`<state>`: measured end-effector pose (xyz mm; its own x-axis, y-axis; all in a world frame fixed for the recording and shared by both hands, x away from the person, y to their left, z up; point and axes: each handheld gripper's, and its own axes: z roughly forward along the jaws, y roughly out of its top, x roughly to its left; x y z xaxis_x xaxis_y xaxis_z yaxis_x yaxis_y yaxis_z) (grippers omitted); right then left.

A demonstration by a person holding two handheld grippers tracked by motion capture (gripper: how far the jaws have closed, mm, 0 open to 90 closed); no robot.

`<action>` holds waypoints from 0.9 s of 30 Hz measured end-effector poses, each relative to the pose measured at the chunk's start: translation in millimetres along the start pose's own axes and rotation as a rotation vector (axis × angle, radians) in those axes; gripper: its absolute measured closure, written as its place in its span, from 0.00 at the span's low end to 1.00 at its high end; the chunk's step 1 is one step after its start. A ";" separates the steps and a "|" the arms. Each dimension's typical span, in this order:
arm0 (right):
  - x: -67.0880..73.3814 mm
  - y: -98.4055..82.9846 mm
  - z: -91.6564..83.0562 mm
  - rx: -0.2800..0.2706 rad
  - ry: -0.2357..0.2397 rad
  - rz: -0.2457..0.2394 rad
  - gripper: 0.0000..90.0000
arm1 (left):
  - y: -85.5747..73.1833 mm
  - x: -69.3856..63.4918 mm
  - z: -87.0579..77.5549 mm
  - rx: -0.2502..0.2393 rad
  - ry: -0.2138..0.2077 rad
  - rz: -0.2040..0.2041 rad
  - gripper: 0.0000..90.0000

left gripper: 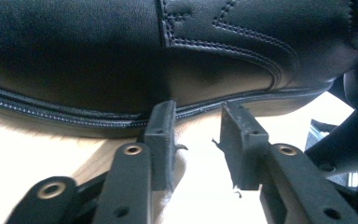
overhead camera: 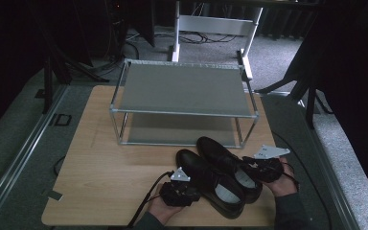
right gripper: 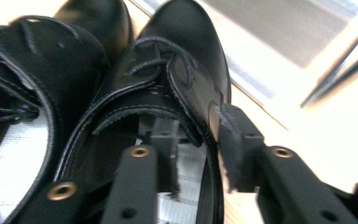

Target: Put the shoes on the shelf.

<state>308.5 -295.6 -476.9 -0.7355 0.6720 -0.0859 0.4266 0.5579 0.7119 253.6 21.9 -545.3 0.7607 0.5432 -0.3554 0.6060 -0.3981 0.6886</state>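
Two black leather lace-up shoes stand side by side on the wooden table (overhead camera: 100, 158), toes pointing away toward the rack. My left gripper (overhead camera: 195, 193) is at the outer side of the near shoe (overhead camera: 206, 182). In the left gripper view its jaws (left gripper: 198, 116) stand open just short of the shoe's side (left gripper: 121, 56) and sole seam, with nothing between them. My right gripper (overhead camera: 259, 168) is at the heel end of the far shoe (overhead camera: 223, 155). Its jaws (right gripper: 193, 126) straddle that shoe's side wall (right gripper: 182, 51), one inside and one outside, with a gap showing.
A two-tier metal rack (overhead camera: 182, 88) with grey shelves stands at the back of the table, just beyond the shoe toes; its lower shelf (right gripper: 284, 28) shows in the right gripper view. Bare wood lies left of the shoes. Grey carpet and dark stands surround the table.
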 end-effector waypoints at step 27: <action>42.4 -0.8 -46.7 0.002 -0.011 0.157 0.49 | -19.9 53.9 -69.1 -0.118 0.248 -0.097 0.64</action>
<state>252.4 -290.3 -448.5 -0.6539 0.7564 0.0191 0.5374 0.4464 0.7155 266.5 110.2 -534.5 0.6115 0.7445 -0.2679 0.6308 -0.2542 0.7332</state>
